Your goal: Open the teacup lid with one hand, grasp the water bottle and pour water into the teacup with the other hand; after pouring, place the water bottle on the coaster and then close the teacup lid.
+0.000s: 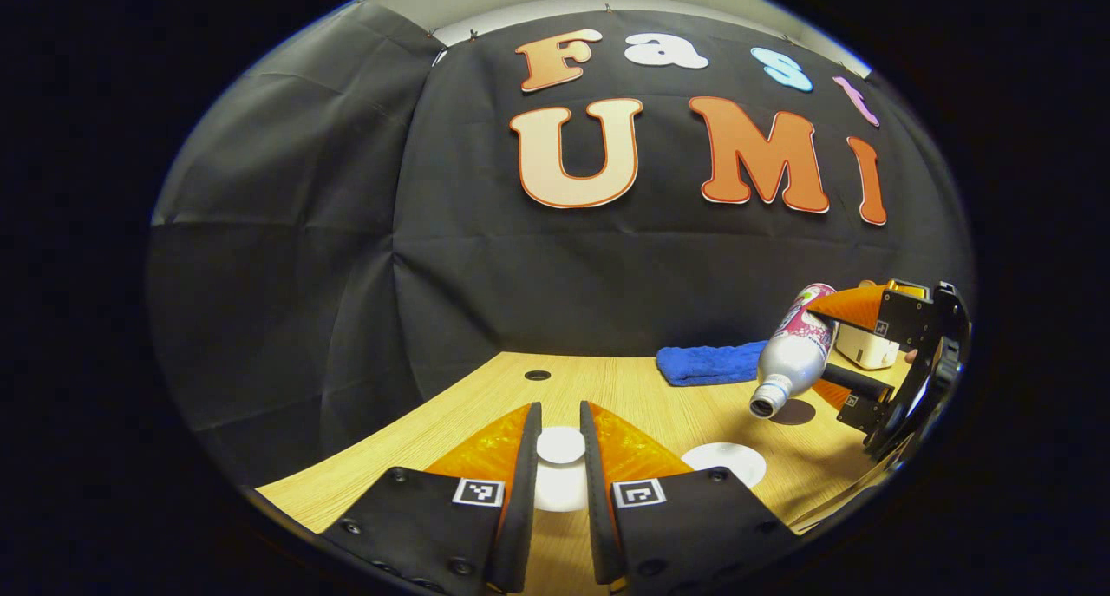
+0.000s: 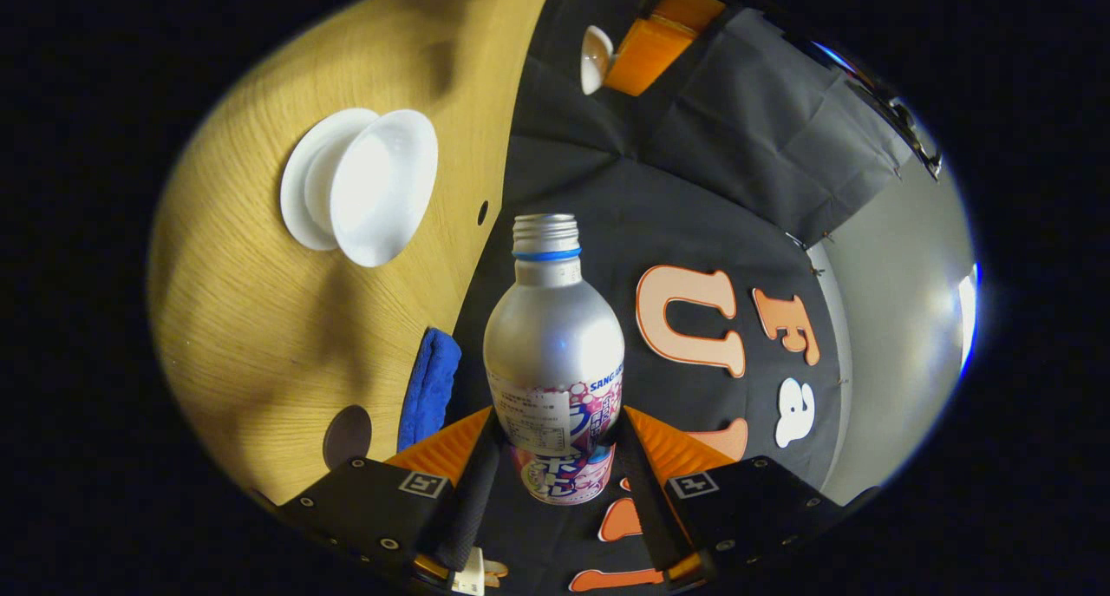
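Left gripper clamped on teacup lid, lifted clear of wooden table. Right gripper clamped on water bottle, tilted mouth-down above table, open neck aimed toward white teacup on saucer. Dark round coaster near blue cloth by booth wall. In left gripper view, saucer rim just right of fingers.

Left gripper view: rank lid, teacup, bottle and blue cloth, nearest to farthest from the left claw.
1. lid: held in the left claw, centre.
2. teacup: on the table, just right.
3. bottle: farther right, tilted in the air.
4. blue cloth: at the back, by the wall.
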The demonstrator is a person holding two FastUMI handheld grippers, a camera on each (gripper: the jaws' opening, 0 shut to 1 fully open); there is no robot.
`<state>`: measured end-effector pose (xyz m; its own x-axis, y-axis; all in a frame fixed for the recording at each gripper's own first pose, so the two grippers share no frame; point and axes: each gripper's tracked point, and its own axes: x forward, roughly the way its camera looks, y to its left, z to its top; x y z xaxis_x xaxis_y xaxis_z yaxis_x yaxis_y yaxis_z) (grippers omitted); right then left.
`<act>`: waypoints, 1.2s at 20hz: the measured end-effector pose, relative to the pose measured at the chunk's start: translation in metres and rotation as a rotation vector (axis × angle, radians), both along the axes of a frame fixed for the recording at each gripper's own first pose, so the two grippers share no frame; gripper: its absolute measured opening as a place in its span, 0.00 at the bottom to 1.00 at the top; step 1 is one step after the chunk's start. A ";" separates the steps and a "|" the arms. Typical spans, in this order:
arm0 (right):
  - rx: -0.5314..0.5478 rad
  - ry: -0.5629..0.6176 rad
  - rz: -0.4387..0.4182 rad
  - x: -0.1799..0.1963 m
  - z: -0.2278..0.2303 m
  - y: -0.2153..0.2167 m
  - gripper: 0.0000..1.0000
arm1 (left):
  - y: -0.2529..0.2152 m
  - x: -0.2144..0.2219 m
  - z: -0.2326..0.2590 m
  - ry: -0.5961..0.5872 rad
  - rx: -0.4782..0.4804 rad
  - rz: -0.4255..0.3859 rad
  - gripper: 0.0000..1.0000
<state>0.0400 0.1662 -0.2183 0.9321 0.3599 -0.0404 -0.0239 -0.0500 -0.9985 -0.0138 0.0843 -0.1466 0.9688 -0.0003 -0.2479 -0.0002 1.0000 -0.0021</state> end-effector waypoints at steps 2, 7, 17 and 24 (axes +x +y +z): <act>0.081 0.028 -0.022 -0.004 0.000 -0.003 0.77 | -0.003 0.001 0.001 -0.001 -0.004 -0.004 0.31; 0.300 0.111 -0.091 0.020 0.021 -0.023 0.75 | -0.017 0.003 0.010 -0.018 -0.019 -0.029 0.31; 0.739 0.358 -0.218 0.053 0.009 -0.077 0.78 | -0.041 0.006 0.017 -0.025 -0.024 -0.058 0.31; 1.179 0.595 -0.243 0.062 -0.007 -0.072 0.77 | -0.052 0.005 0.024 -0.035 -0.013 -0.067 0.31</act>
